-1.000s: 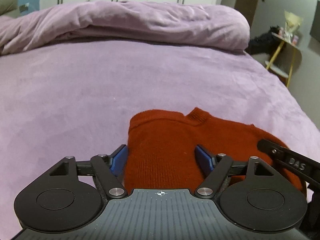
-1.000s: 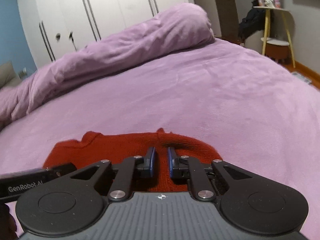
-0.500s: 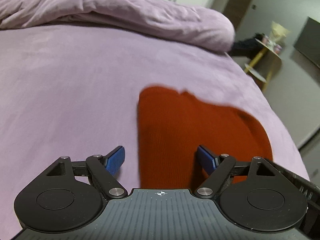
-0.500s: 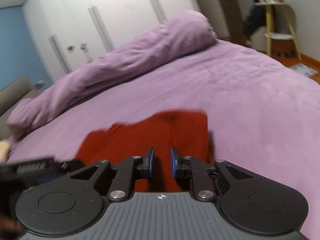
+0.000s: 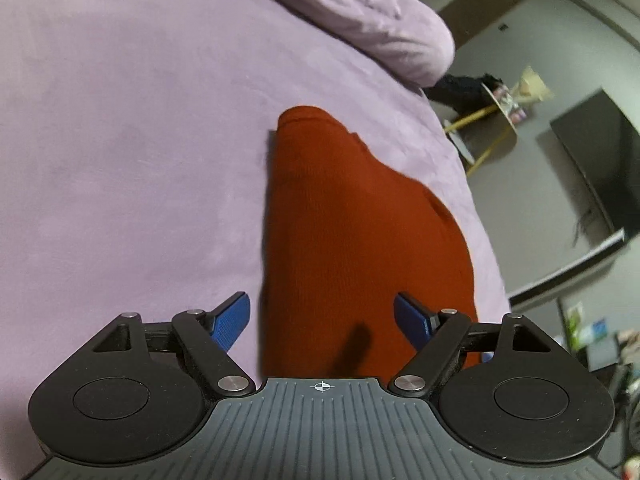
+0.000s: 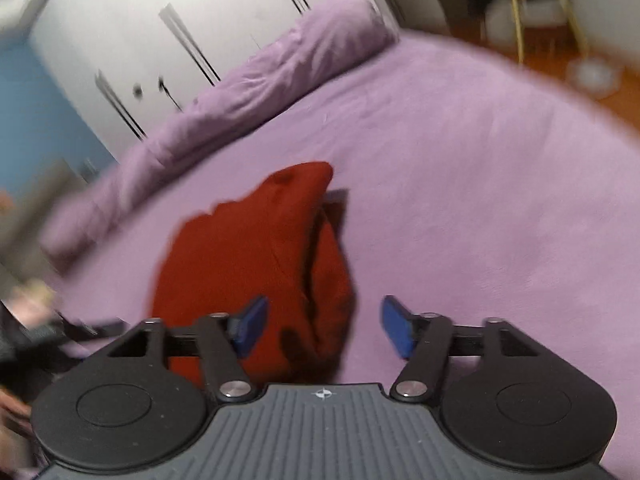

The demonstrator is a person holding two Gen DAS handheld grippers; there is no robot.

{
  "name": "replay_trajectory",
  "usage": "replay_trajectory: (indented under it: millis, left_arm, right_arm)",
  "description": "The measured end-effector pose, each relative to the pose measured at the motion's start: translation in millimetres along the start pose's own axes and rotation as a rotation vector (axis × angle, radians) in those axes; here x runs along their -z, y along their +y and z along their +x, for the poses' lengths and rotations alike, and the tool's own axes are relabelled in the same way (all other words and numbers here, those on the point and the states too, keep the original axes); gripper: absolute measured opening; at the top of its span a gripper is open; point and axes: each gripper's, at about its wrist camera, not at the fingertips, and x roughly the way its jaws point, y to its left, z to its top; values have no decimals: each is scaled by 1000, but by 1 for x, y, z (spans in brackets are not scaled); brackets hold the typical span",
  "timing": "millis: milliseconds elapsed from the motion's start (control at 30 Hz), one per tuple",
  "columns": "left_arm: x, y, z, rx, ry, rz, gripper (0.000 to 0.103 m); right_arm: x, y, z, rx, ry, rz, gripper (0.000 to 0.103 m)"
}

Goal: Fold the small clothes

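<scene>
A small rust-red knitted garment (image 5: 360,232) lies folded on the purple bedspread (image 5: 120,160); it also shows in the right wrist view (image 6: 248,256), with layered edges on its right side. My left gripper (image 5: 322,322) is open and empty, raised above the garment's near end, its left fingertip over the bedspread. My right gripper (image 6: 324,326) is open and empty above the garment's near right edge. The right wrist view is blurred.
A rolled purple duvet (image 6: 248,80) lies along the far side of the bed, before white wardrobe doors (image 6: 180,28). The bed's right edge drops to the floor, where a yellow-legged side table (image 5: 496,120) and a dark screen (image 5: 596,160) stand.
Both grippers have lifted and tilted away from the garment. The right gripper, shut before, has opened and let the cloth go. The garment now lies folded, narrower than before.
</scene>
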Motion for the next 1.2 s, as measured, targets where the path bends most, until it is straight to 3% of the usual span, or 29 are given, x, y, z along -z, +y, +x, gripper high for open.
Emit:
replay_trajectory:
  millis: [133,233,333,433,500,700,833,933,1033,1100,1200]
  left_arm:
    - [-14,1,34,17,23,-16,82]
    - [-22,4,51,42,33,-39,81]
    - [-25,4,60,38,36,-39,74]
    - [-25,8,58,52,29,-64,58]
    - [-25,9,49,67,19,-71,48]
    - [-26,0,4,89,21,-41,45]
    - [-18,10,-46,29,73,-19,45]
    - [-3,32,-77,-66,109,-43,49]
    - [14,49,-91,-197,110,-26,54]
    - [15,52,-104,-189,79,-39,54]
    - [5,41,-121,-233,-27,-13,55]
  right_arm:
    - [-24,-25,42,-92,114,154,66]
    - [-36,-31,67,-126,142,203,65]
    - [-39,-33,84,-181,175,258,45]
    - [-34,-33,99,-206,191,299,37]
    - [-29,-31,103,-219,172,329,32]
    - [-27,-18,92,-280,156,414,29]
    - [-10,12,88,-323,259,409,29]
    - [19,38,86,-330,381,380,29]
    - [38,67,79,-263,404,229,32]
    - [37,83,70,-161,373,139,43]
    - [20,107,47,26,249,32,44]
